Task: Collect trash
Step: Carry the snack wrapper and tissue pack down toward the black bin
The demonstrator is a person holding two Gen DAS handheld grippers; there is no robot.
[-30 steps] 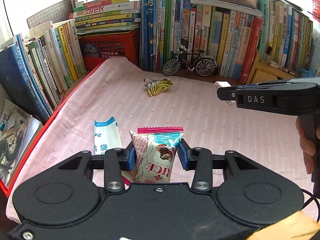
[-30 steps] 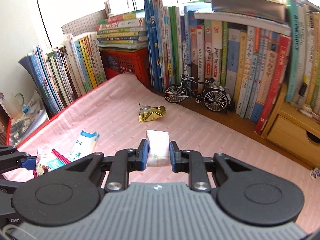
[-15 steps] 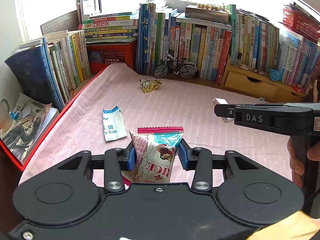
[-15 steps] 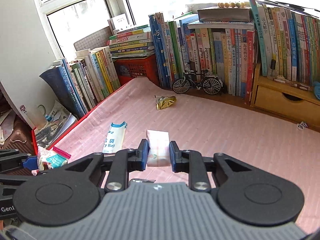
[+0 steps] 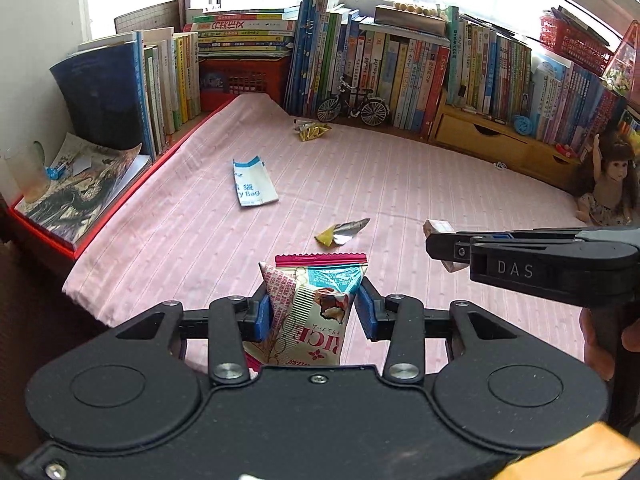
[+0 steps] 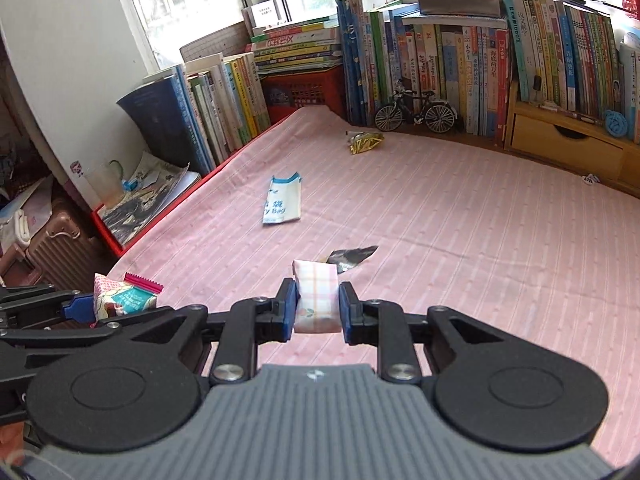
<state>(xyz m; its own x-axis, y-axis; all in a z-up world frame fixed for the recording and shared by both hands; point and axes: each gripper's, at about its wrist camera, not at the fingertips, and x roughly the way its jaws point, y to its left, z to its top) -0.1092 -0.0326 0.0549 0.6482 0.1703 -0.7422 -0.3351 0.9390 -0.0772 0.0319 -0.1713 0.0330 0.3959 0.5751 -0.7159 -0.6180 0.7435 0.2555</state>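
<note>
My left gripper (image 5: 316, 310) is shut on a pink and teal snack packet (image 5: 316, 300), held above the near edge of the pink cloth. My right gripper (image 6: 317, 310) is shut on a small white checked tissue pack (image 6: 316, 300); in the left wrist view it reaches in from the right as the right gripper (image 5: 436, 240). On the cloth lie a blue and white paper bag (image 5: 252, 184), a gold foil wrapper (image 5: 312, 132) near the toy bicycle, and a yellow and silver wrapper (image 5: 340, 232) just ahead of both grippers. In the right wrist view the left gripper (image 6: 80, 306) shows at the lower left.
Rows of books (image 5: 400, 60) line the back and left of the pink cloth (image 5: 400, 184). A toy bicycle (image 5: 352, 104), a red basket (image 5: 244, 80), wooden drawers (image 5: 488, 140) and a doll (image 5: 608, 184) stand along the edges. A suitcase (image 6: 52, 240) sits left of the table.
Both grippers have pulled back and risen from the cloth with their loads still held. More of the table shows now, including the yellow and silver wrapper.
</note>
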